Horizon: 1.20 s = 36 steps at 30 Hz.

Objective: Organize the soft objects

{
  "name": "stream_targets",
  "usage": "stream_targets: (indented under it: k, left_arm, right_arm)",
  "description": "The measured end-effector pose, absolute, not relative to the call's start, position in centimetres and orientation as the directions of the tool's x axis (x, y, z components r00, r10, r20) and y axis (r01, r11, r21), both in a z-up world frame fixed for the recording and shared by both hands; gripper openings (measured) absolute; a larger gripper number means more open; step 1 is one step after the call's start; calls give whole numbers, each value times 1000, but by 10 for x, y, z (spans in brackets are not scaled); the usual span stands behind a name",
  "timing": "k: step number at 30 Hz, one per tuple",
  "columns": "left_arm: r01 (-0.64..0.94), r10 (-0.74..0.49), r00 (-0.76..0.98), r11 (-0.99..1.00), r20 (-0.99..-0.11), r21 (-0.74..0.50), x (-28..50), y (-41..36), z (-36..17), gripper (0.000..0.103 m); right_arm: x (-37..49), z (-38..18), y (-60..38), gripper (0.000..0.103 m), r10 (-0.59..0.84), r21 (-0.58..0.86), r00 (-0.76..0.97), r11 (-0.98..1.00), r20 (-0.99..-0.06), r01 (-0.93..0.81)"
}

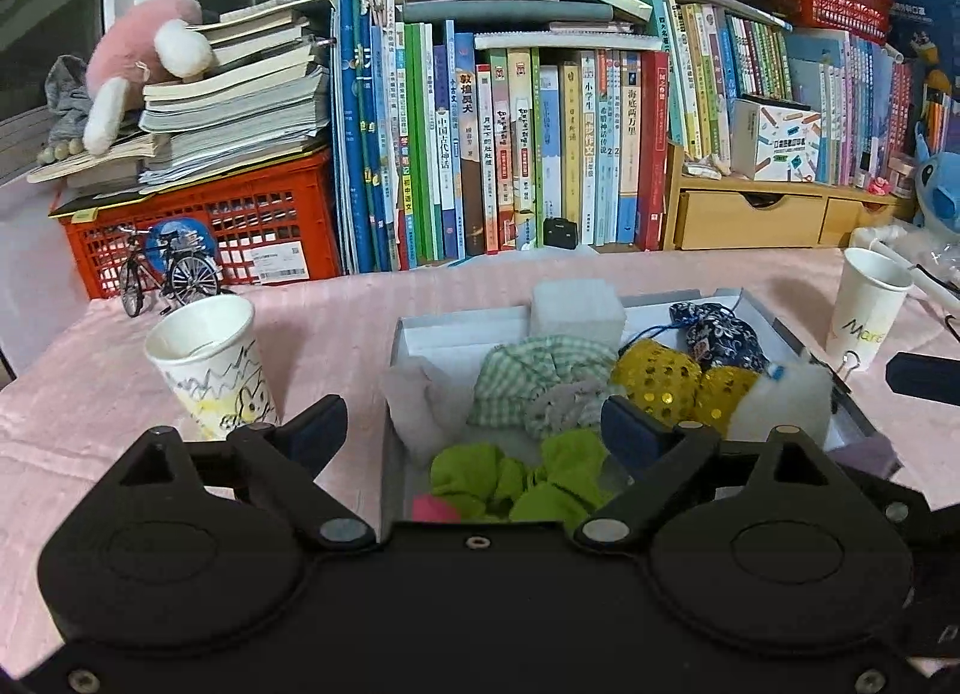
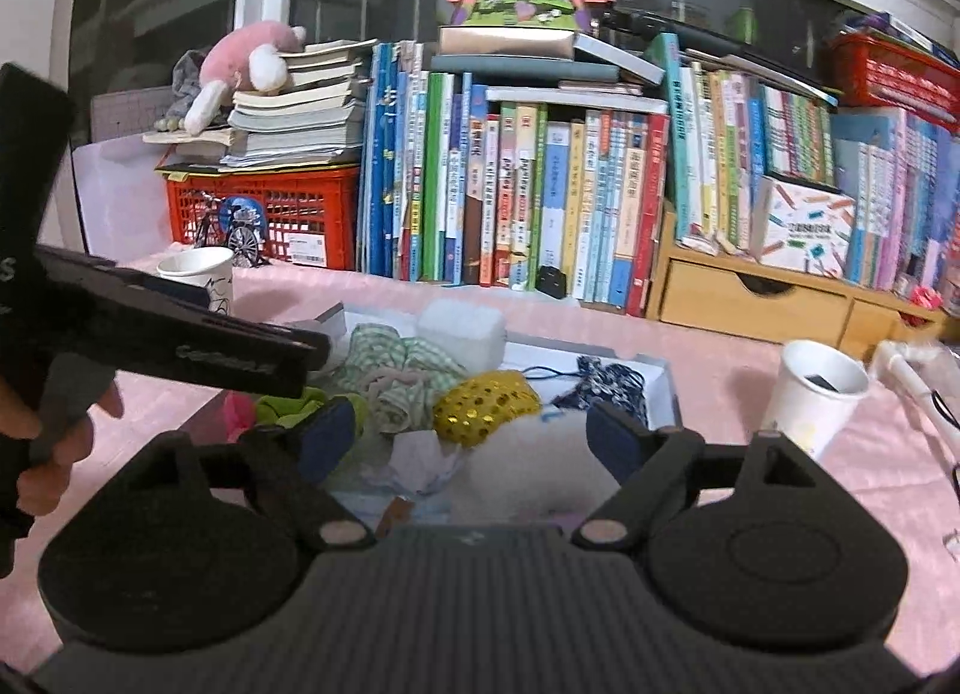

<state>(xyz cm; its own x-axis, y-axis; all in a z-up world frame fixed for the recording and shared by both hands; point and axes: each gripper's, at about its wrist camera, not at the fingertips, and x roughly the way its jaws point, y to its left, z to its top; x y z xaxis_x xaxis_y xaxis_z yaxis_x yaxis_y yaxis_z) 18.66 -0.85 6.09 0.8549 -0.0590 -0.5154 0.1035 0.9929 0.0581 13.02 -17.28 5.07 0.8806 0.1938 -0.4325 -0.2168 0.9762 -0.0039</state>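
**Soft pieces gathered in the box, both grippers released**

While both sets of jaws stand spread wide with nothing between them, the soft things are seen lying together in the shallow white cardboard box (image 1: 414, 328) on the pink-covered counter (image 1: 108, 394). The left gripper (image 1: 474, 424) is held above the near end of the box, over the lime-green fabric scrunchie (image 1: 522, 481); the right gripper (image 2: 468, 433) is held over a blurred white fluffy piece (image 2: 528, 454).

The green-and-white checked cloth bundle (image 1: 540, 370), the yellow sequinned pouches (image 1: 657, 373) and the dark blue patterned drawstring pouch (image 1: 720, 334) are judged light, limp and easily crushed; nothing here looks fragile. Cloth of this kind is expected to sag and trail when lifted, so a pinch on a thick gathered fold near the middle is advised rather than on a loose edge. The sequins may be slippery, so the pouch body should be taken, not its cord. The white foam block (image 1: 576, 310) at the far end is stiffer and could be gripped across its flat sides.

Two paper cups are stood beside the box, a doodled one (image 1: 210, 364) to its left and a plain white one (image 1: 867, 304) to its right.
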Motion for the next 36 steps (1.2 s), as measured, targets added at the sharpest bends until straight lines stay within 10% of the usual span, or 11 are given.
stream_targets:
  k: [36]
  left_arm:
    - [39, -15, 812, 999, -583, 28, 130, -24, -4, 92]
  right_arm:
    - [90, -6, -199, 103, 62, 39, 849, 998, -525, -49]
